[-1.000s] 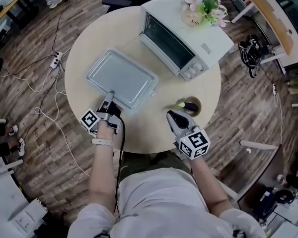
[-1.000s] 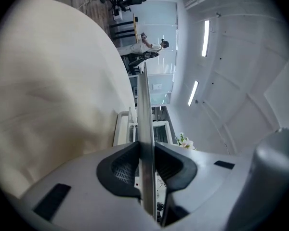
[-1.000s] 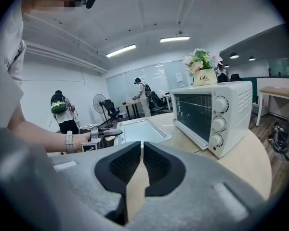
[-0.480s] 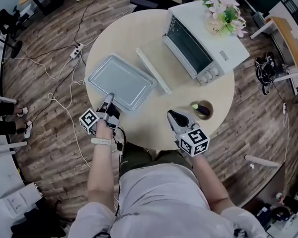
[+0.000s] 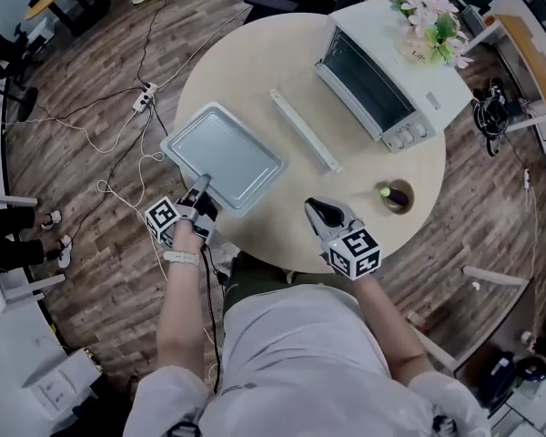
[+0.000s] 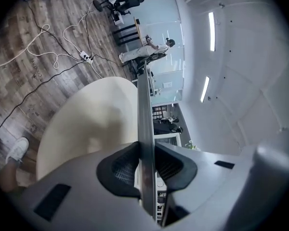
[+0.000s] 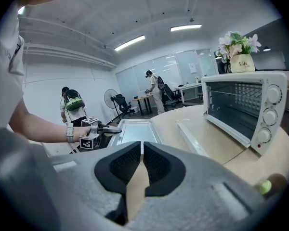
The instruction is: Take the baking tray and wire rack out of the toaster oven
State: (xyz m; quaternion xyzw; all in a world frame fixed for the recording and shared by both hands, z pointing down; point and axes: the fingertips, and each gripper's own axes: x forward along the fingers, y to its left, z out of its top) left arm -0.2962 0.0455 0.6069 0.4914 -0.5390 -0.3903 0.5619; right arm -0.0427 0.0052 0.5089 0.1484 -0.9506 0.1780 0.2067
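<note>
- Left gripper [image 5: 203, 182]: jaws clamp the baking tray [image 5: 226, 153] by its near rim, tray flat at the tabletop's [image 5: 346, 198] left edge.
- Right gripper [image 5: 317, 209] hovers over the near edge, jaws closed, empty.
- Toaster oven [image 5: 382, 80] open, far right.

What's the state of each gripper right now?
Left gripper: closed on the near rim of the baking tray.
Right gripper: closed, nothing between its jaws.

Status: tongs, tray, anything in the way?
Left tongs shut on baking tray rim. Right tongs shut, empty. Tray out of toaster oven, over table. Nothing blocking.
</note>
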